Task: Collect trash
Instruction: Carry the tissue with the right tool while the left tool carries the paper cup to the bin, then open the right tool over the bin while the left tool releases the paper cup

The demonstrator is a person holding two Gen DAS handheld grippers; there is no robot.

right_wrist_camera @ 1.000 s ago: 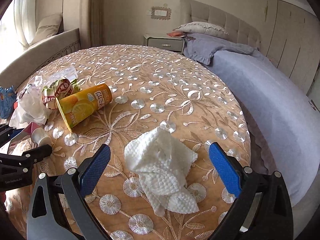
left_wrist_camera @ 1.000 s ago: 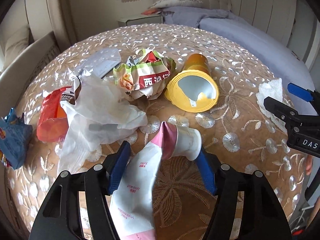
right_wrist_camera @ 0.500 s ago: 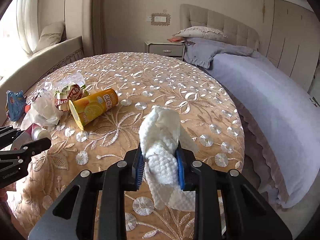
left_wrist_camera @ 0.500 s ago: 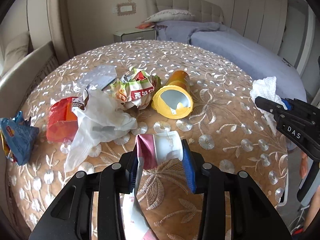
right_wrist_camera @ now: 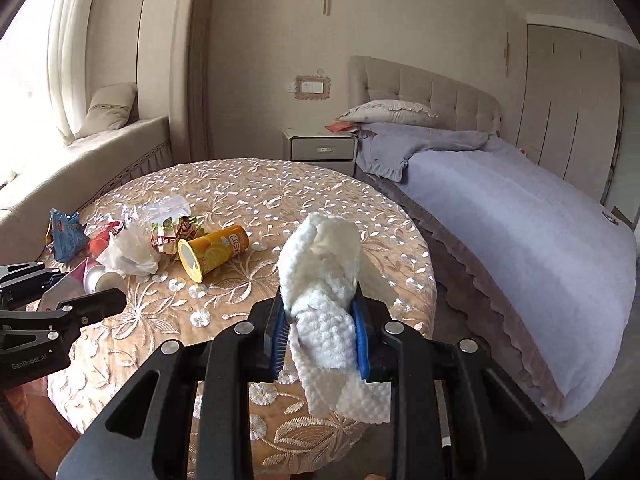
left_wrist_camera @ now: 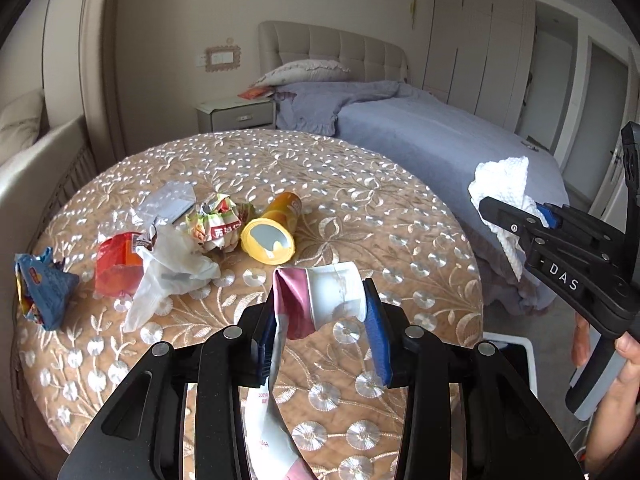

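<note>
My left gripper (left_wrist_camera: 322, 320) is shut on a pink and white squeezed tube (left_wrist_camera: 320, 300) and holds it above the round table (left_wrist_camera: 360, 200). My right gripper (right_wrist_camera: 320, 332) is shut on a crumpled white paper towel (right_wrist_camera: 324, 272), lifted above the table's right side; it also shows in the left wrist view (left_wrist_camera: 504, 188). On the table lie a yellow chip can (left_wrist_camera: 272, 228) on its side, a crumpled snack wrapper (left_wrist_camera: 216, 224), a white plastic bag (left_wrist_camera: 168, 272), a red packet (left_wrist_camera: 118, 268) and a blue packet (left_wrist_camera: 42, 288).
A clear plastic wrapper (left_wrist_camera: 168, 200) lies behind the trash pile. A bed with a lilac cover (right_wrist_camera: 500, 220) stands right of the table, a nightstand (right_wrist_camera: 320, 148) behind it, a window seat (right_wrist_camera: 80, 168) at left. A white bin edge (left_wrist_camera: 508, 344) shows below the table's right side.
Both grippers closed on their items, the left on the tube and the right on the paper towel, and lifted them up and back from the table.
</note>
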